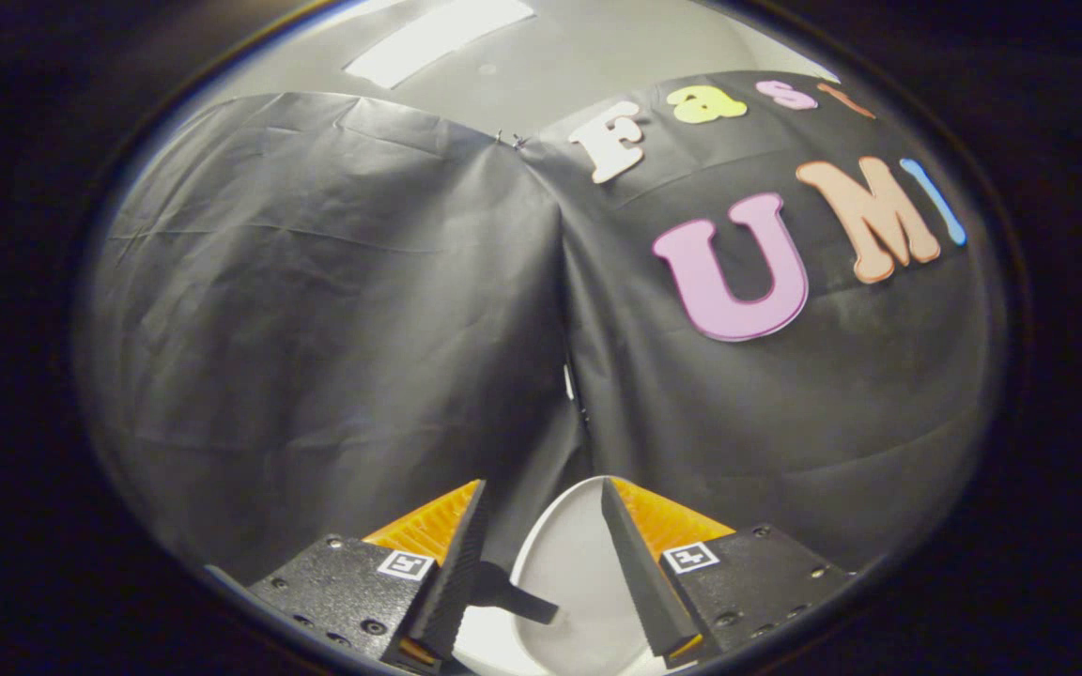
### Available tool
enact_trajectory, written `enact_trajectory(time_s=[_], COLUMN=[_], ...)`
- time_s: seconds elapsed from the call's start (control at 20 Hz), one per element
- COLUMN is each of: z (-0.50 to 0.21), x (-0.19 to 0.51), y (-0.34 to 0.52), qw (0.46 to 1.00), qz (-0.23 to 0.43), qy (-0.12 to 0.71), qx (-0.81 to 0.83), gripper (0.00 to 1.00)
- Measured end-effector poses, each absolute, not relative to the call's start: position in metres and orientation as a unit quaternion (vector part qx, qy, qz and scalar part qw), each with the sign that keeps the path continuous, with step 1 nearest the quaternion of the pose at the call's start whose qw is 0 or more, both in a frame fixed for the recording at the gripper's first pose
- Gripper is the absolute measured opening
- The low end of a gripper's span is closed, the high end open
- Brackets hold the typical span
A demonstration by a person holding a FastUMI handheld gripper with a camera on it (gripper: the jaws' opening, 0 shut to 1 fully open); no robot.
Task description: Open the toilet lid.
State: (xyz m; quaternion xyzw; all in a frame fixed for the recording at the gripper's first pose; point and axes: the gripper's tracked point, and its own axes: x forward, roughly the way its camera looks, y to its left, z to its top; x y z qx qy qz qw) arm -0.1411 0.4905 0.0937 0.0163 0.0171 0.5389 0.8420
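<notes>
The white toilet lid (571,563) shows as a rounded shape between my two fingers, its curved edge rising against the black cloth wall just ahead of the fingertips. My gripper (542,483) is open, its black fingers with orange backs standing well apart on either side of the lid. A short dark strip (522,601) reaches from the left finger across the lid's white surface; I cannot tell what it is. Whether a finger touches the lid is not visible. The rest of the toilet is hidden below the fingers.
The black cloth wall (334,310) hangs close ahead, with a seam (567,310) down its middle where two sheets meet. A pale ceiling with a light panel (438,38) is above it.
</notes>
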Motion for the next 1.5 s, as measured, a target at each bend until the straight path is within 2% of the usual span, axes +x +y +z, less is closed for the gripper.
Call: enact_trajectory(time_s=[0.5,1.2,1.5], z=[0.132,0.062,0.050], x=[-0.051,0.044,0.061], y=[0.352,0.119,0.051], qw=[0.910,0.956,0.964], qz=[0.413,0.266,0.243], qy=[-0.022,0.045,0.042], qx=[-0.010,-0.112,-0.104], gripper=[0.74,0.71,0.71])
